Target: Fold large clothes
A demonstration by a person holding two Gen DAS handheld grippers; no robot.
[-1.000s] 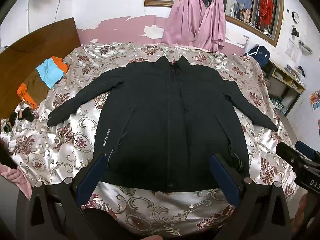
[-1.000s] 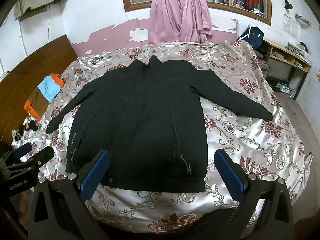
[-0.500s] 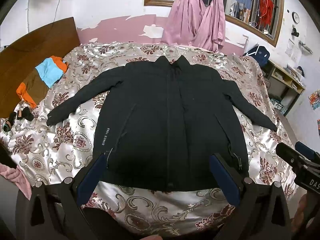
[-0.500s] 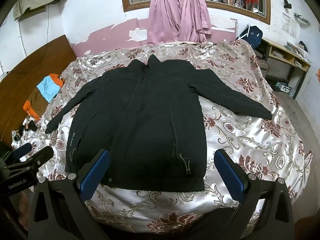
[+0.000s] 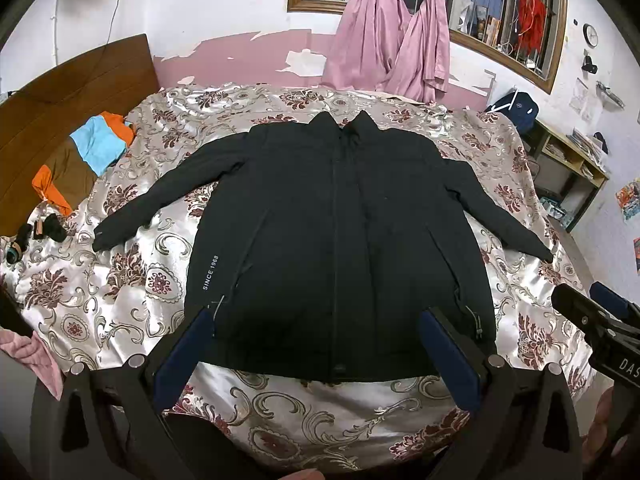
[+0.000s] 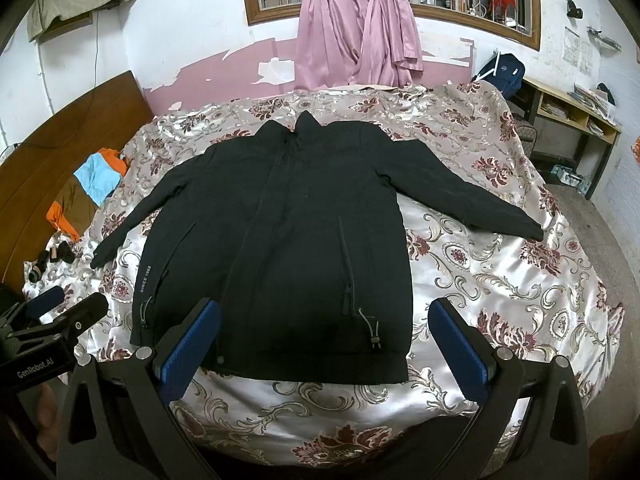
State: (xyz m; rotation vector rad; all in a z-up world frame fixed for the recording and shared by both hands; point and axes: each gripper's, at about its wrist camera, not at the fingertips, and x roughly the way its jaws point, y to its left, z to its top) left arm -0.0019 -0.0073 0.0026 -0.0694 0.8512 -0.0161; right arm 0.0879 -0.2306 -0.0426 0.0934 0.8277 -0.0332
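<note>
Jacket: a black jacket (image 5: 340, 232) lies flat and front side up on the bed, straight ahead of both grippers, collar at the far end and hem nearest the grippers.
Sleeves: both are spread outward and angled down toward the near side; the cuffs rest on the bedspread, well apart from the body of the jacket.
Lettering: white text "SINCE 1968" runs along the jacket edge ahead and left of the left gripper.
Left gripper: the left gripper (image 5: 316, 364) is spread wide, with nothing between its blue pads; it hangs over the near edge of the bed, and the jacket hem shows between its fingers.
Right gripper: the right gripper (image 6: 324, 350) is likewise spread wide and holds nothing; the jacket hem shows between its fingers, offset toward its left finger.
Bedspread: a shiny floral bedspread (image 5: 120, 280) covers the bed under the jacket.
Clothes pile: orange, blue and brown clothes (image 5: 80, 164) lie far ahead and left of the left gripper, beside the wooden headboard (image 5: 72, 92).
Curtain: a pink curtain (image 6: 352, 28) hangs beyond the far end of the bed, below a barred window.
Backpack: a dark blue backpack (image 6: 502, 72) sits far ahead and right of the right gripper, next to a wooden shelf (image 6: 572, 116).
</note>
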